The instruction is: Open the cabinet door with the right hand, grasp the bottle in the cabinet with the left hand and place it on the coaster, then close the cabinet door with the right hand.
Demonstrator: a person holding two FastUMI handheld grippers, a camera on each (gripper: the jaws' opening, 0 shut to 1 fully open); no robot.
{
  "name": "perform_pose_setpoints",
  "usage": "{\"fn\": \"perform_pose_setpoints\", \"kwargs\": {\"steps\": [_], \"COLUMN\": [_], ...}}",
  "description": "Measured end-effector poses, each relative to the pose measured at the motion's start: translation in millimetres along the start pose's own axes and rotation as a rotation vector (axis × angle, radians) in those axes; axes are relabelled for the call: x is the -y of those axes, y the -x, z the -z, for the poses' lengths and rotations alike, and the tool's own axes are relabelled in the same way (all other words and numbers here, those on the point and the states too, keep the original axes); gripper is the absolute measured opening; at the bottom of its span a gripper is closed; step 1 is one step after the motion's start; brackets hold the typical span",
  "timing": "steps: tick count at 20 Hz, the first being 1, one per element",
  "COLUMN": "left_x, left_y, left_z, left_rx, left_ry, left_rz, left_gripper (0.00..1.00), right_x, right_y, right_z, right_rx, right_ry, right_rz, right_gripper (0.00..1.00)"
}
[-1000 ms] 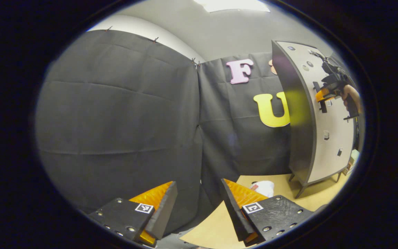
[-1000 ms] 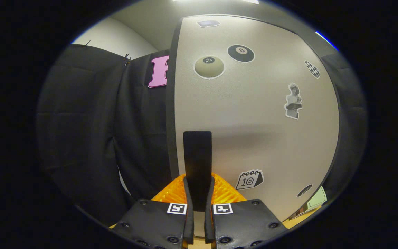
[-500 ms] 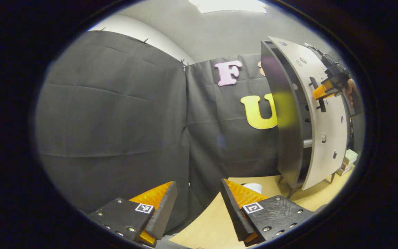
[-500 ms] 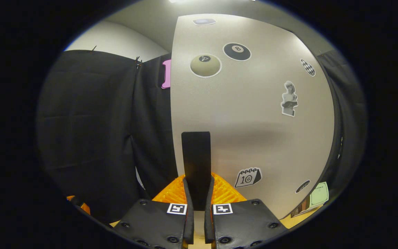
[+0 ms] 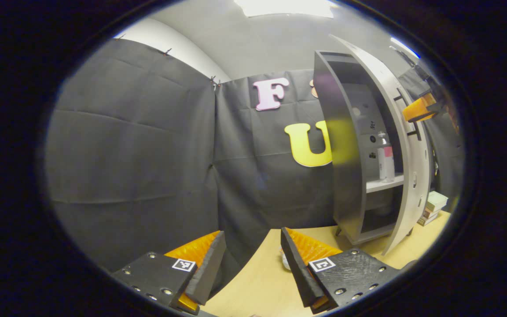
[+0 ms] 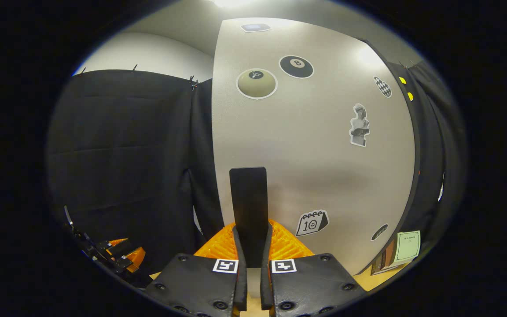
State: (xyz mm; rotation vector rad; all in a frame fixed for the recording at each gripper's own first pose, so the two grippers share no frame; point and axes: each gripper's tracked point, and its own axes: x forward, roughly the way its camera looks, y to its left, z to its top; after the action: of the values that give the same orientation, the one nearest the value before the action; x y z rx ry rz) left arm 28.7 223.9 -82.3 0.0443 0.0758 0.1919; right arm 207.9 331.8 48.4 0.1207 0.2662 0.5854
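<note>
The right gripper [image 6: 250, 246] is squeezing the black handle [image 6: 248, 207] of the cabinet door [image 6: 310, 145]. Both of its fingers press on the handle, one on each side. The door is pale and has stickers on it: two balls near the top, a little statue at the right, and a small calendar low down beside the handle.

From the left gripper view, the cabinet [image 5: 346, 145] stands on a wooden table [image 5: 262, 281] at the right, in front of the black cloth wall. Its door [image 5: 405, 132] is swung partly open, so you can look inside. The bottle [image 5: 384, 158] stands upright on a white shelf [image 5: 383, 184] inside the cabinet. It is pale with a pink band. There is a dark space under the shelf. The right gripper [image 5: 420, 109] shows far off at the door's handle, up high on the right edge.

The left gripper [image 5: 253, 259] is spread wide and holds nothing. It hangs over the near part of the table, well apart from the cabinet and the bottle. A small white thing [image 5: 285, 260] lies on the table just behind its right finger; I cannot tell what it is.

Some books or boxes [image 5: 431, 207] are stacked on the table beside the cabinet, past the open door. In the right gripper view, the left gripper [image 6: 119, 255] shows low at the left, against the black cloth.
</note>
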Motion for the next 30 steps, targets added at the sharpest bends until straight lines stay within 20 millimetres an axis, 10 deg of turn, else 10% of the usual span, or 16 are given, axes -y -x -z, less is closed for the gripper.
{"fn": "perform_pose_setpoints", "kwargs": {"steps": [20,30], "left_x": [244.8,307.8], "left_y": [27.2,53.9], "left_z": [-62.9,-70.7], "left_rx": [0.085,0.084], "left_ry": [-0.003,-0.005], "left_rz": [0.220,0.254], "left_gripper": [0.77,0.78], "right_x": [31.1,66.5], "right_y": [33.8,58.9], "right_z": [4.5,-3.0], "right_rx": [0.015,0.063], "right_ry": [0.038,0.034], "right_rz": [-0.137,-0.019], "right_gripper": [0.13,0.14]}}
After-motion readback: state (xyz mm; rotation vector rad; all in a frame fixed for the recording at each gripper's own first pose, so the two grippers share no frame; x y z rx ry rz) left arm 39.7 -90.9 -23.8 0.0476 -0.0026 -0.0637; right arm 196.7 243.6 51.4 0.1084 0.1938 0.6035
